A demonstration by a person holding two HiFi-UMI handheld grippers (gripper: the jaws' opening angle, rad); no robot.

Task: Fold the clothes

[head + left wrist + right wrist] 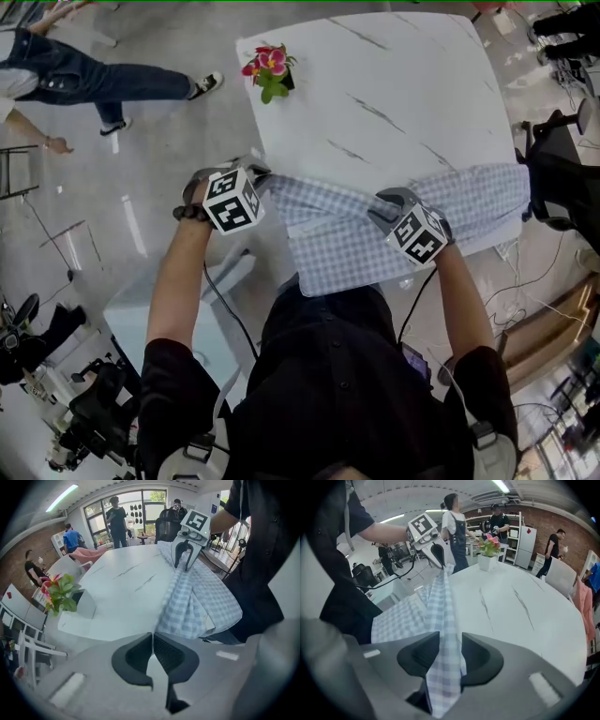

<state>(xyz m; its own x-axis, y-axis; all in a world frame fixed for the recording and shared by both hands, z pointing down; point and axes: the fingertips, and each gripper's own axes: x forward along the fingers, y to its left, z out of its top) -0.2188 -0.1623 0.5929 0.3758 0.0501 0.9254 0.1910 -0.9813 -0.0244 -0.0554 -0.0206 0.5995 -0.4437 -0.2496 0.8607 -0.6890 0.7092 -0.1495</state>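
A: Item one, shirt. Where is it?
B: Blue and white check. It lies across the near edge of the table, bunched in the middle, with its lower part hanging off toward the person. Flowers stand at the far corner, well apart.
A: Item two, left gripper.
B: Jaws pressed together on a thin edge at the shirt's left end. The edge is lifted off the table.
A: Item three, right gripper.
B: Jaws partly apart. A gathered fold runs between them, and the pads do not seem to pinch it.
A: Step in hand?
B: Judged to be spreading the shirt for a first fold. Close firmly on the right end before pulling. Keep both ends level. Draw the cloth taut and flat, further onto the table, so no crease gets folded in.
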